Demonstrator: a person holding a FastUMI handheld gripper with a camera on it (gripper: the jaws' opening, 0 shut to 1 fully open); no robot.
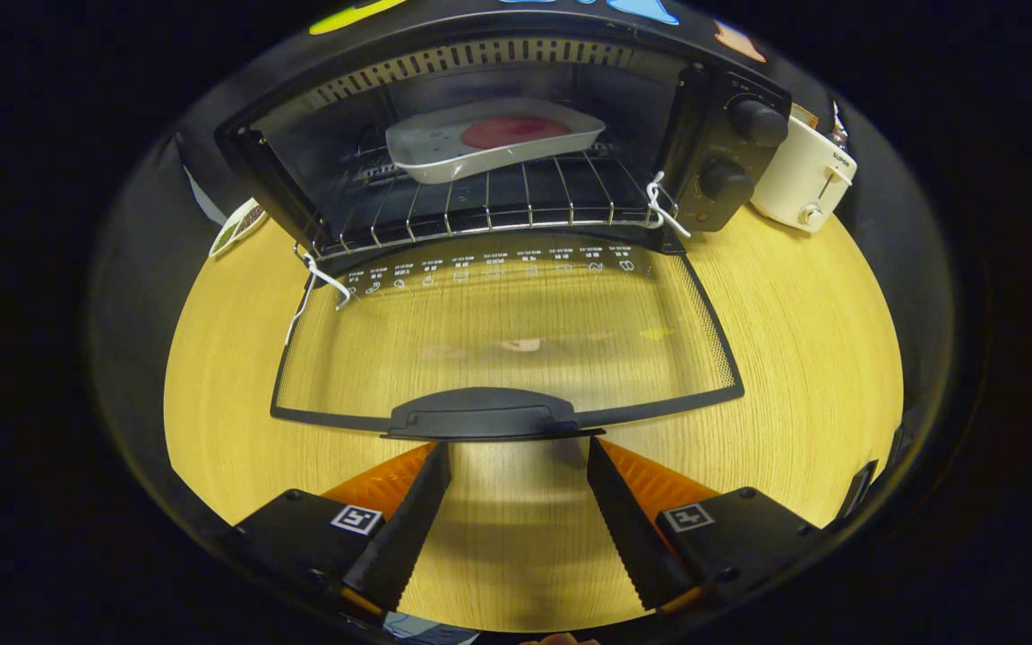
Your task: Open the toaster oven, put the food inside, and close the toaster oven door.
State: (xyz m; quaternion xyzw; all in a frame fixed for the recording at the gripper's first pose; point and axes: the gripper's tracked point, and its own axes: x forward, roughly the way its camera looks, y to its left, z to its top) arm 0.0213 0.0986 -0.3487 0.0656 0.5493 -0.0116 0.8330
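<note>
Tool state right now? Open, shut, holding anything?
Tool: open and empty, its fingers spread just short of the dark curved handle of the folded-down glass toaster oven door.

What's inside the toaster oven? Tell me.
On the wire rack inside the toaster oven sits a white tray holding red food. The tray hides the rack beneath it.

The white toaster [804, 175], at two o'clock from the oven [516, 143], bears a short dark brand word, too blurred to spell out. White print along the glass door's [507, 331] hinge edge is too small to read.
</note>
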